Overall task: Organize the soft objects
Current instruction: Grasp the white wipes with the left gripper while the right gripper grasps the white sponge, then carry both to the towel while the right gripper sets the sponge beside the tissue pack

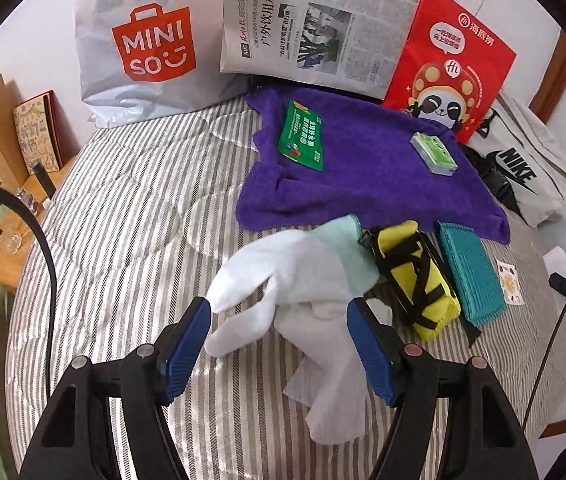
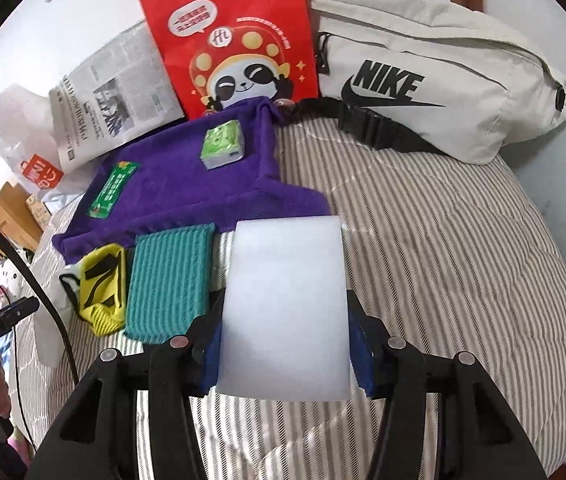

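The right tool grips a white foam block while the left tool hangs open over a crumpled white cloth.

The block sits squarely between the right tool's blue pads, which press its two sides, so it is lifted clear of the striped bed, probably to be set in the row beside the teal ribbed cloth and the folded yellow item that lie along the edge of the purple towel. The left tool's jaws straddle the white cloth without pressing it, likely lining up to pinch it. Both tools point steeply down and forward toward the bed, each aimed at its own soft thing.
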A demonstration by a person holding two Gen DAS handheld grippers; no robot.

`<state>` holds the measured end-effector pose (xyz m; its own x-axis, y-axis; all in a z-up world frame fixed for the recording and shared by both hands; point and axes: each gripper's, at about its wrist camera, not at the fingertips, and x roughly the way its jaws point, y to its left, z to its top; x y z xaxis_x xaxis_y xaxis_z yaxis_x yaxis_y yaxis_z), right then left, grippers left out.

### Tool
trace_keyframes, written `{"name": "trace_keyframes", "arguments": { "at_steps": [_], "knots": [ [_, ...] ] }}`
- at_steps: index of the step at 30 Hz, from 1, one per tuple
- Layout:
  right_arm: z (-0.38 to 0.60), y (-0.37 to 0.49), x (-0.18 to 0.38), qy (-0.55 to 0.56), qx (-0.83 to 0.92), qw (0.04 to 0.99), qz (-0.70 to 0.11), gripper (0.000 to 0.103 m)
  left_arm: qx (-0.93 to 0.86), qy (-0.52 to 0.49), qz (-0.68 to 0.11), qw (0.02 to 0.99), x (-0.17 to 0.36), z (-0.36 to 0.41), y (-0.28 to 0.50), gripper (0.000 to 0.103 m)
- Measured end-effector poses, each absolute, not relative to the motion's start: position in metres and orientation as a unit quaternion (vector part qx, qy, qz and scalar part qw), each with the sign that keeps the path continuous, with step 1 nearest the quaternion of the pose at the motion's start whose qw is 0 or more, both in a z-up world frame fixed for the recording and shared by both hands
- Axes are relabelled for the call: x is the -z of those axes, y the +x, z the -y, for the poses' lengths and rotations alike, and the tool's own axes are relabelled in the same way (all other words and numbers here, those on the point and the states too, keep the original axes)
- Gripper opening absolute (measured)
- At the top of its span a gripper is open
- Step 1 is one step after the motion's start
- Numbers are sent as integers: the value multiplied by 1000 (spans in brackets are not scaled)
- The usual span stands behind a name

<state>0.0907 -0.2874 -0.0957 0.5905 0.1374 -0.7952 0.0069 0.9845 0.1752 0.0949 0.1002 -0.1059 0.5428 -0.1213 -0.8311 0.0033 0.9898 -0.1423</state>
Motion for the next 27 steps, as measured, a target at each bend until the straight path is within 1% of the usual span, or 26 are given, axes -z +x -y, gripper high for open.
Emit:
{"name": "trace_keyframes", "arguments": {
  "at_steps": [7,8,9,11,12,16,19,20,23,24,26,27],
  "knots": [
    [261,78,107,44,-55,885,-460,52,60,-43,-481,873,109,-91,89,69],
    [258,76,108,41,-60,885,-460,52,66,-44,-478,875,108,-89,86,71],
    [255,76,110,40,-66,884,-462,53,78,-47,-475,875,108,-88,83,76],
    [250,76,114,40,-76,879,-469,53,99,-50,-474,873,109,-84,81,77],
    [248,77,116,39,-80,876,-473,53,103,-43,-477,872,111,-80,81,81],
    [240,74,123,34,-86,874,-477,53,81,-1,-499,863,129,-66,88,81],
    [240,71,128,36,-88,871,-482,53,78,-18,-498,864,138,-66,98,81],
    [240,71,129,35,-88,870,-484,53,78,-25,-497,864,141,-67,100,79],
    [242,69,133,29,-81,870,-486,53,93,-45,-512,853,146,-70,102,19],
    [243,69,133,27,-79,870,-486,53,103,-56,-519,847,146,-71,100,20],
    [245,69,135,30,-79,870,-486,53,121,-60,-517,845,142,-73,94,13],
    [246,69,135,33,-80,870,-486,53,124,-56,-516,846,140,-74,89,13]
  ]
}}
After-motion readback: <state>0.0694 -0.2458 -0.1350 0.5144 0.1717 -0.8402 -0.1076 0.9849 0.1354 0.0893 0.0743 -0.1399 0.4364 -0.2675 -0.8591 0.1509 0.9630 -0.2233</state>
